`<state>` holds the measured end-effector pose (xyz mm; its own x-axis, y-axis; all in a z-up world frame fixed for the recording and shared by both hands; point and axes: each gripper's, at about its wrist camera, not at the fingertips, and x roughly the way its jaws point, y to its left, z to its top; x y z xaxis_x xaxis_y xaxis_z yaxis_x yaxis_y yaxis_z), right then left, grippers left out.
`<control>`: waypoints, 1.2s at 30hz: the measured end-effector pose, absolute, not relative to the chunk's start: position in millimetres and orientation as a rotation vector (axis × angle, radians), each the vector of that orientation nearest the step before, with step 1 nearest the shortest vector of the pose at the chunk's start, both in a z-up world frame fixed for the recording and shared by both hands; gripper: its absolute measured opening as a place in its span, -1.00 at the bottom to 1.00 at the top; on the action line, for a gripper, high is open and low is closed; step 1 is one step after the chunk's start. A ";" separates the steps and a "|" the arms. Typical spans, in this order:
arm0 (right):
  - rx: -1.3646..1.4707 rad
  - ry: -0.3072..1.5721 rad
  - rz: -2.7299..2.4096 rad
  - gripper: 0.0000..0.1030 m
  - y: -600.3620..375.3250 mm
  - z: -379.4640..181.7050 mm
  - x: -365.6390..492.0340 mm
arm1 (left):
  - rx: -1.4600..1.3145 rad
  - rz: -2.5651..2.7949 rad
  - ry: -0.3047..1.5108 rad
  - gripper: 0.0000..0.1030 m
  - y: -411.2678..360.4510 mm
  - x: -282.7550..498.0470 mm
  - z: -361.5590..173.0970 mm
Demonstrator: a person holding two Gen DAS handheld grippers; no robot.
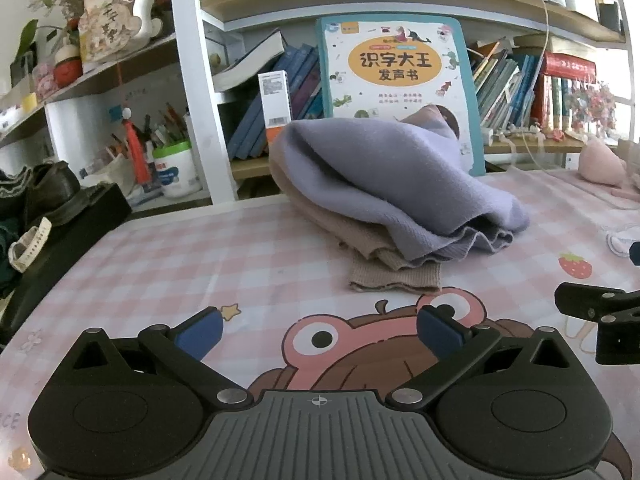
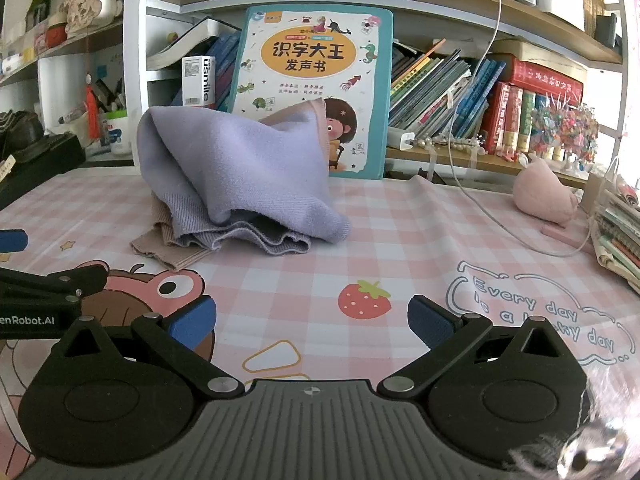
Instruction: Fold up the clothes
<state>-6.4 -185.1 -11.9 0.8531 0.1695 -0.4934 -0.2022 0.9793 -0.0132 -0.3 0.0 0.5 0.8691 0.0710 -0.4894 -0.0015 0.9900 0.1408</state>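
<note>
Both claws gape wide and empty over the desk (image 2: 400,220): the left claw (image 1: 320,334), the right claw (image 2: 312,322). Ahead of them, apart from both, lies a rumpled heap: a purple garment (image 1: 384,176) atop a beige one (image 1: 394,278), before a propped book (image 2: 316,64).

Clothes (image 1: 384,184) heaped on the table (image 1: 200,264) — book (image 1: 394,76) upright behind.

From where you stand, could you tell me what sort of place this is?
Probably a home study or a child's room: packed bookshelves, a children's picture book propped upright, and a desk under a pink cartoon mat with knitted clothes heaped on it.
</note>
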 end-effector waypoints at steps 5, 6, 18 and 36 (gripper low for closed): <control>-0.064 0.509 0.197 1.00 -184.3 -11.0 -6.8 | 0.123 0.037 0.514 1.00 1.9 -2.8 3.3; -0.065 0.509 0.197 1.00 -184.8 -10.1 -6.7 | 0.104 0.028 0.525 1.00 7.2 0.3 3.0; -0.063 0.507 0.188 1.00 -184.1 -12.2 -6.6 | 0.120 0.036 0.518 1.00 2.4 -0.3 1.0; -0.067 0.493 0.180 1.00 -184.1 -11.3 -8.5 | 0.129 0.035 0.512 1.00 0.7 -0.7 1.2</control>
